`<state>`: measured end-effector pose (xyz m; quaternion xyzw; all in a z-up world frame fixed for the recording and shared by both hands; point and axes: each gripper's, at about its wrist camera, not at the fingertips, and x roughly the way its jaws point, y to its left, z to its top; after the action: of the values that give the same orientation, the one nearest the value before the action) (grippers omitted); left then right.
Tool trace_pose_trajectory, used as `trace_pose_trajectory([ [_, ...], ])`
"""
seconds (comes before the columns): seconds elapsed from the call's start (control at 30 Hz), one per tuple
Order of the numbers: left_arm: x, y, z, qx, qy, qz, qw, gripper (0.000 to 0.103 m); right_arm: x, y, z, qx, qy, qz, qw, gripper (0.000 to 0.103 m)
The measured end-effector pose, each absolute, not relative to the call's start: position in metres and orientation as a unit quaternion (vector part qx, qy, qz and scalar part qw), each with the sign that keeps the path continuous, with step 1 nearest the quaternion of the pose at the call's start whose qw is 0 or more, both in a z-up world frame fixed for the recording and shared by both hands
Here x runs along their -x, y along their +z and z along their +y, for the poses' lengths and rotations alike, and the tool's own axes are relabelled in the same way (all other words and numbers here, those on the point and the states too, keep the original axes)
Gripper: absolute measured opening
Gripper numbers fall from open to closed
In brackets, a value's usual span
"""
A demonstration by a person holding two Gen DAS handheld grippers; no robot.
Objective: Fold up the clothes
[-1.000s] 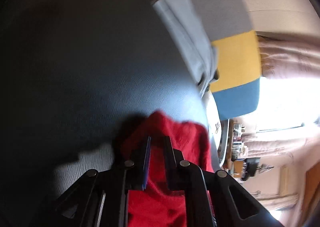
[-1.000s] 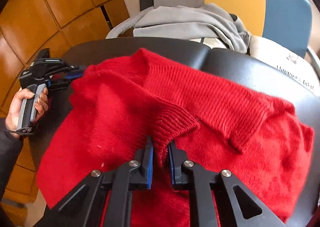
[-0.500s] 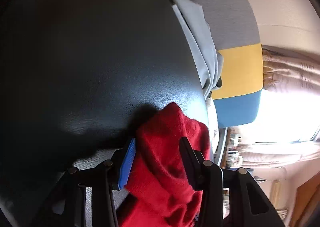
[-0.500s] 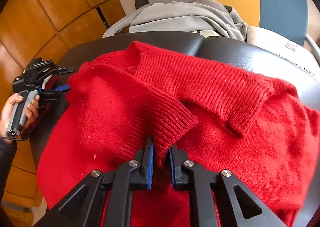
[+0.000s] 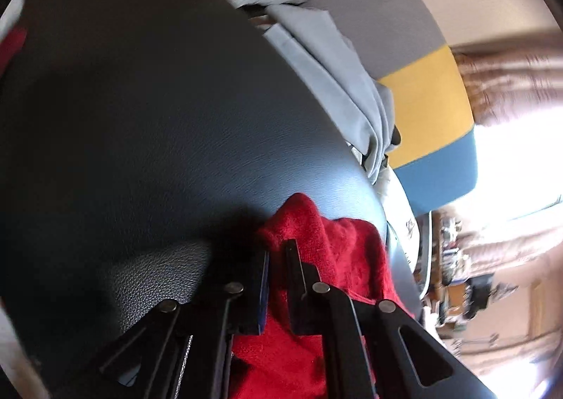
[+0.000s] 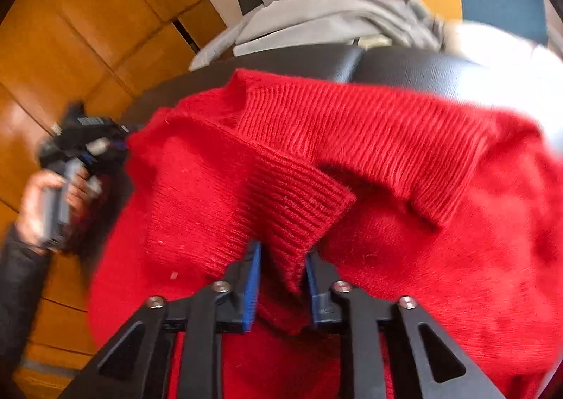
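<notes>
Right gripper (image 6: 281,268): clamped on ribbed cuff (image 6: 299,209), lower centre. Left gripper (image 5: 278,258): pinching sweater (image 6: 404,223) edge, frame bottom. Sweater: spread on black table (image 5: 140,117), mid-frame. Grey garment (image 6: 334,18): top. Advice: keep both grips tight, lift evenly.

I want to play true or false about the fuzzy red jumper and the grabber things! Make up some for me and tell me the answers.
1. The right gripper pinches a ribbed cuff of the fuzzy red knitted sweater. True.
2. The sweater lies on a white wooden table. False: it lies on a black leather-look padded surface.
3. The left gripper is shut on an edge of the red sweater. True.
4. A pale grey garment is heaped beyond the black surface. True.
5. The grey garment is neatly folded on top of the red sweater. False: it lies crumpled, apart from the sweater.
6. The chair back behind has green and pink panels. False: grey, yellow and blue.
</notes>
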<state>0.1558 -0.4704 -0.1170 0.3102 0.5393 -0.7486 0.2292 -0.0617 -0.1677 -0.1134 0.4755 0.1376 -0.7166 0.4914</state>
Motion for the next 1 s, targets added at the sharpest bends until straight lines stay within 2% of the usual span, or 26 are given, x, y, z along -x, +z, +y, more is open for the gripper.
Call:
trace_pose_trajectory([
  [0.03, -0.156, -0.110, -0.470, -0.309, -0.755, 0.531, 0.229, 0.005, 0.055, -0.108, -0.170, -0.462, -0.722, 0.148, 0.494, 0.009],
  [0.3, -0.142, -0.052, -0.463, -0.302, -0.804, 0.464, 0.218, 0.005, 0.010, -0.037, -0.153, -0.364, -0.745, 0.170, 0.533, 0.009],
  [0.53, -0.084, -0.013, -0.434, -0.337, -0.834, 0.396, 0.183, 0.005, 0.020, -0.015, -0.099, -0.358, -0.763, 0.120, 0.524, 0.009],
  [0.57, -0.071, -0.013, -0.430, -0.345, -0.833, 0.402, 0.163, 0.007, 0.025, -0.016, -0.091, -0.362, -0.769, 0.115, 0.514, 0.009],
  [0.63, -0.046, -0.012, -0.422, -0.358, -0.829, 0.411, 0.127, 0.029, 0.043, -0.028, -0.074, -0.380, -0.780, 0.100, 0.487, 0.009],
  [0.67, -0.042, -0.012, -0.420, -0.358, -0.830, 0.409, 0.128, 0.031, 0.053, -0.036, -0.065, -0.391, -0.785, 0.090, 0.472, 0.009],
  [0.9, -0.085, -0.055, -0.420, -0.333, -0.809, 0.473, 0.107, 0.034, 0.097, -0.095, -0.022, -0.456, -0.796, 0.040, 0.396, 0.009],
  [1.0, -0.123, -0.085, -0.414, -0.329, -0.796, 0.498, 0.103, 0.035, 0.102, -0.111, -0.015, -0.469, -0.793, 0.020, 0.389, 0.015],
])
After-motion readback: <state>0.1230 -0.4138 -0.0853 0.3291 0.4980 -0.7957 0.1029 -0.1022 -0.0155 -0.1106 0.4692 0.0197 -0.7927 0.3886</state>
